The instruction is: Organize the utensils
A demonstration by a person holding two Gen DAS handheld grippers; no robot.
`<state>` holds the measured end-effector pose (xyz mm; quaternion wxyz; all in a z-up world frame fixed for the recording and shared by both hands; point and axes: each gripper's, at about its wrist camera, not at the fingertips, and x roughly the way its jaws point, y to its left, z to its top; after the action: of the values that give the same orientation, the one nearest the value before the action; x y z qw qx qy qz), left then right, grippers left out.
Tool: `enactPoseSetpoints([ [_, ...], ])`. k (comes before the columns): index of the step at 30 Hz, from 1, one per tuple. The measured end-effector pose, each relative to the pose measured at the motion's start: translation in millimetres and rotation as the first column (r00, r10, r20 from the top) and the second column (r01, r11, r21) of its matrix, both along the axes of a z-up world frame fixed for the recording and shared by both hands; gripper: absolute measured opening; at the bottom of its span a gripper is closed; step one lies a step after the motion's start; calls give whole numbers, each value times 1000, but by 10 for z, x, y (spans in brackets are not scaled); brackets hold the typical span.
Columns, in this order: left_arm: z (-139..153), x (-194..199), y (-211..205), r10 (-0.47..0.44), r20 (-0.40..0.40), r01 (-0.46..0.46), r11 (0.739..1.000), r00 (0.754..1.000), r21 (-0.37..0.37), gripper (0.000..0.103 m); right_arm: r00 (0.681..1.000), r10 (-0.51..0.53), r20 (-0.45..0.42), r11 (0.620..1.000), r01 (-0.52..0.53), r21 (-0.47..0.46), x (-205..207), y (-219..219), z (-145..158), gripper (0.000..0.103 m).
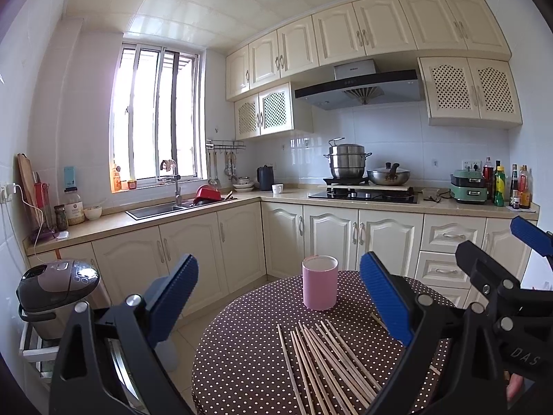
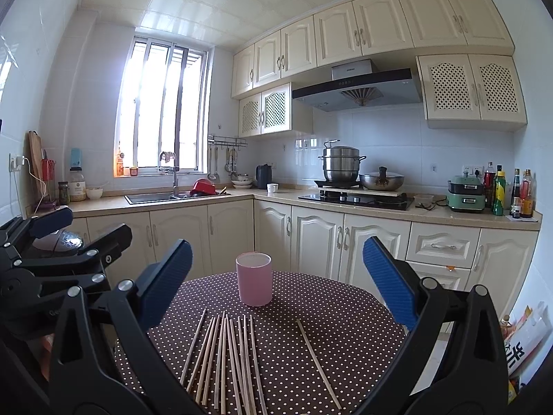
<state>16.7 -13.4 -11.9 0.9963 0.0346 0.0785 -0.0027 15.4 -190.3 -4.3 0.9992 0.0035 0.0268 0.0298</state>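
Observation:
A pink cup (image 1: 319,283) (image 2: 254,283) stands upright toward the far side of a round table with a brown polka-dot cloth (image 1: 242,346) (image 2: 345,311). Several wooden chopsticks (image 1: 328,363) (image 2: 224,356) lie loose in front of it. One lone chopstick (image 2: 318,363) lies apart to their right. My left gripper (image 1: 281,297) (image 2: 98,221) is held above the table's left side, open, with nothing between its blue pads. My right gripper (image 2: 276,269) (image 1: 497,245) is held over the near edge, also open and holding nothing.
A rice cooker (image 1: 55,287) sits on a low stand left of the table. Cream cabinets and a counter with a sink (image 1: 155,209) and a stove (image 2: 356,199) run behind. Bags (image 2: 525,339) lie on the floor at the right.

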Motion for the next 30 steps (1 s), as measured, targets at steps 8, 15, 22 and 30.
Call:
enactPoseSetpoints([
  [8, -56, 93, -27, -1, -18, 1, 1000, 1000, 6, 93, 1000, -1, -21, 1000, 1, 4, 83, 14, 5, 97],
  [15, -120, 208, -31, 0, -39, 0, 1000, 999, 14, 93, 999, -2, -44, 1000, 3, 7, 178, -8, -29, 97],
  [22, -200, 333, -31, 0, -68, 1, 1000, 998, 17, 93, 997, 0, -72, 1000, 1, 9, 298, -30, -78, 97],
  [30, -381, 635, 7, -13, -165, 18, 999, 986, 28, 93, 992, 2, -128, 1000, 0, 10, 513, -70, -210, 97],
])
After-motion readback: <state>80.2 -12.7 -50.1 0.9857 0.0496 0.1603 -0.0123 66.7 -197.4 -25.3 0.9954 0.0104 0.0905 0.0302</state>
